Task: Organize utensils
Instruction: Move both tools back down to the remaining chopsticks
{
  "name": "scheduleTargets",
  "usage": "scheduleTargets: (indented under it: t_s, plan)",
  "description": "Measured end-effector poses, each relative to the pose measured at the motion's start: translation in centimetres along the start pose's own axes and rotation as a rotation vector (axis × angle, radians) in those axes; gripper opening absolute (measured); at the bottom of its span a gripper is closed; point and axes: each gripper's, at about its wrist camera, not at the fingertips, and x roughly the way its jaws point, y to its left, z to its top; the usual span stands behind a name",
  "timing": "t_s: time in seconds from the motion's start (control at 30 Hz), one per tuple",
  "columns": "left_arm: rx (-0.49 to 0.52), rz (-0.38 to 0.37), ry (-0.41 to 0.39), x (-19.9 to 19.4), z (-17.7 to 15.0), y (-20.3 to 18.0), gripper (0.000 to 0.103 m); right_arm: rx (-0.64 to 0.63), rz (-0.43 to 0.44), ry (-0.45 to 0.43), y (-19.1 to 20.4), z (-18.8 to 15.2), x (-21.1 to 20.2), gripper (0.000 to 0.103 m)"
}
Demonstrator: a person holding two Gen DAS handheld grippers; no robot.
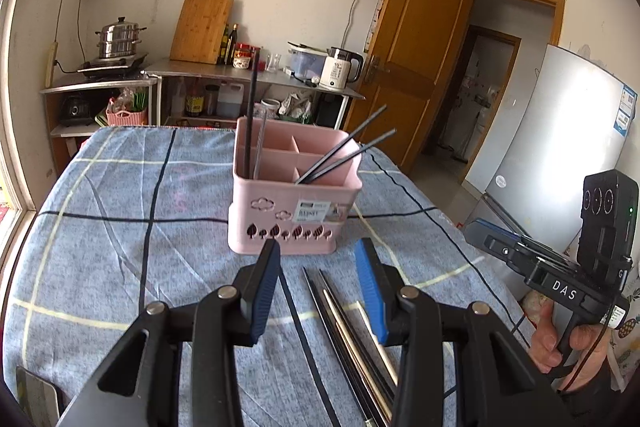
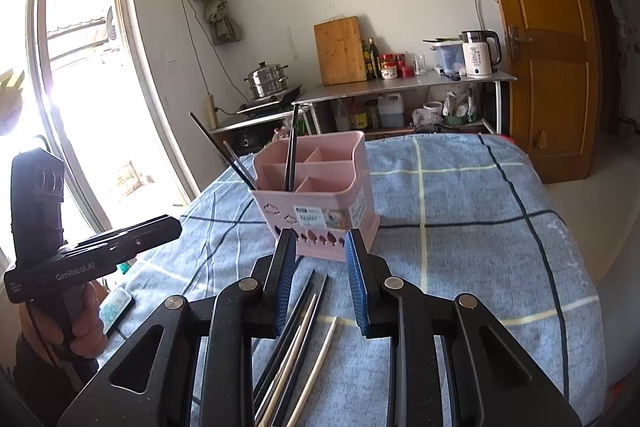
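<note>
A pink divided caddy [image 1: 292,203] [image 2: 316,203] stands on the blue plaid tablecloth [image 1: 120,227]. Dark chopsticks [image 1: 251,115] stand upright in its left compartment, and two more [image 1: 348,147] lean out of a right one. A bundle of loose chopsticks [image 1: 352,339] [image 2: 296,339], dark and pale, lies on the cloth in front of the caddy. My left gripper [image 1: 320,247] hovers open just over that bundle, with nothing between its pads. My right gripper [image 2: 321,237] is open over the same bundle and holds nothing. One pale chopstick [image 2: 320,359] lies a little apart to the right.
A hand [image 1: 548,339] holds the other gripper's handle at the right of the left wrist view. A small flat case [image 2: 116,303] lies at the table's left edge. Behind the table are a steel shelf [image 1: 256,75] with a kettle [image 1: 340,67], a fridge [image 1: 560,147] and a wooden door [image 1: 416,47].
</note>
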Motion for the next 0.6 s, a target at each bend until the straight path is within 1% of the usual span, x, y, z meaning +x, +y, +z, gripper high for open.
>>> scheduleTargets:
  t_s: [0.23,0.43,0.6]
  plan:
    - [-0.024,0.006,0.108,2.9,-2.9,0.2,0.041,0.051,-0.005,0.077,-1.3,-2.9,1.3,0.026]
    - [-0.017,0.012,0.185,5.5,-4.4,-0.1,0.041,0.066,-0.014,0.152,-1.8,-4.4,3.1,0.026]
    - [-0.030,0.021,0.241,7.6,-5.3,0.0,0.041,0.065,-0.022,0.215,-1.8,-5.5,5.0,0.026]
